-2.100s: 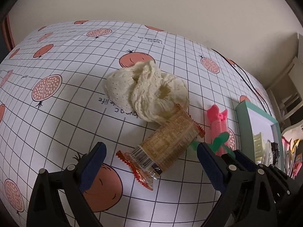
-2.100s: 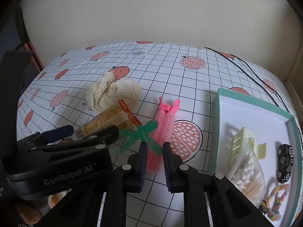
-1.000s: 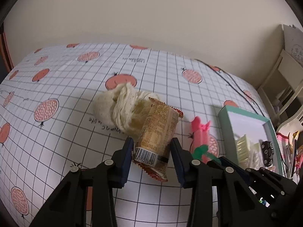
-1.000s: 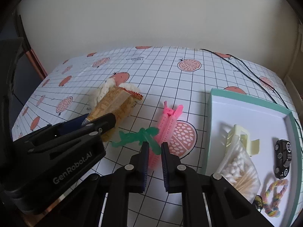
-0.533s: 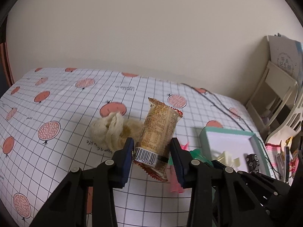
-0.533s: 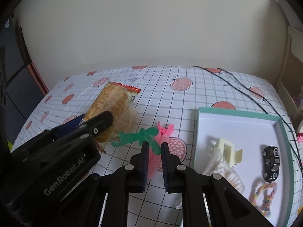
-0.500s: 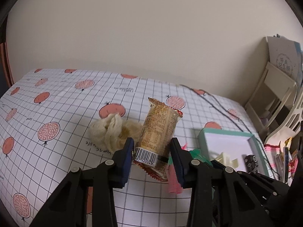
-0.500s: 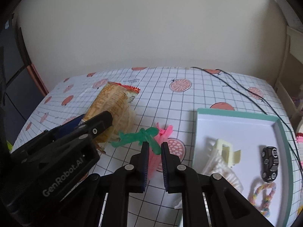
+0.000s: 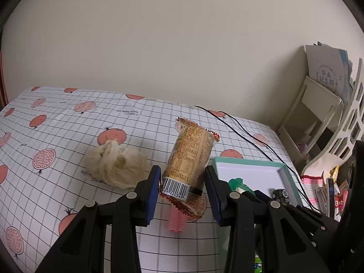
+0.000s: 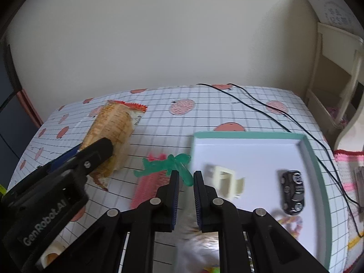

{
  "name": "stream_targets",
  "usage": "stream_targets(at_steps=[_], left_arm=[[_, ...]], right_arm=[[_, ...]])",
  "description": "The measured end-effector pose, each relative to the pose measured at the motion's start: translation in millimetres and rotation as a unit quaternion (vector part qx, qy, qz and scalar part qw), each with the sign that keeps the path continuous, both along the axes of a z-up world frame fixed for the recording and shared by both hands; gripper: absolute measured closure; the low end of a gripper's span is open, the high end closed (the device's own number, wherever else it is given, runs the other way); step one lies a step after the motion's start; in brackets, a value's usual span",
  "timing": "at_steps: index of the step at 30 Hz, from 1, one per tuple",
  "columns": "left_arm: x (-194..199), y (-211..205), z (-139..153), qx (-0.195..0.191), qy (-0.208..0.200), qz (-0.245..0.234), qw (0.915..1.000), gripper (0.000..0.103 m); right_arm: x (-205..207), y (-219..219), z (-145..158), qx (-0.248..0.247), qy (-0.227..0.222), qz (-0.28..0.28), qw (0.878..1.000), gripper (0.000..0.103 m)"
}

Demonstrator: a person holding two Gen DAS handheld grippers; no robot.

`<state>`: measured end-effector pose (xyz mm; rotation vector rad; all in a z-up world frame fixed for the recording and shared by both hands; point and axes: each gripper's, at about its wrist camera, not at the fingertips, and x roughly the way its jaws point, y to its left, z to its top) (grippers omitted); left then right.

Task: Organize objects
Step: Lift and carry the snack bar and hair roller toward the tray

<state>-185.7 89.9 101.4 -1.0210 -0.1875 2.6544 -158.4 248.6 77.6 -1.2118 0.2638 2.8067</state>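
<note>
Blue-padded left tool [image 9: 182, 191] pinches the snack packet [image 9: 190, 157] aloft, right tool [image 10: 186, 182] pinches the green clip [image 10: 168, 165], likely both tray-bound [image 10: 316, 159].

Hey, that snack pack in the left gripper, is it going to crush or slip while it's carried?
The snack pack looks fairly stiff: it stands upright between the left gripper pads without sagging. Its wrapper looks glossy, so it might slide under a loose grip. The contents look like biscuits, probably light but crushable.

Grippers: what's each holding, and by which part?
Left gripper: snack pack, clamped near its barcode end, off the table. Right gripper: green clip, pinched at its near tip.
</note>
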Motion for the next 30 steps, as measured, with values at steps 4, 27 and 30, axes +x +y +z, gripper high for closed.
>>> stream_targets(at_steps=[4,27,30], left_arm=[[3,13,0,-0.005,0.001,-0.014,0.9999,0.062],[23,93,-10,0.002,-0.060,-0.087,0.9943,0.062],[25,101,-10,0.001,-0.074,-0.094,0.9928,0.062]], right_arm=[[3,19,-3,-0.001,-0.005,-0.016,1.000,0.089],[37,110,2,-0.011,-0.060,-0.066,0.996,0.089],[38,108,4,-0.008,-0.078,-0.054,0.995,0.089]])
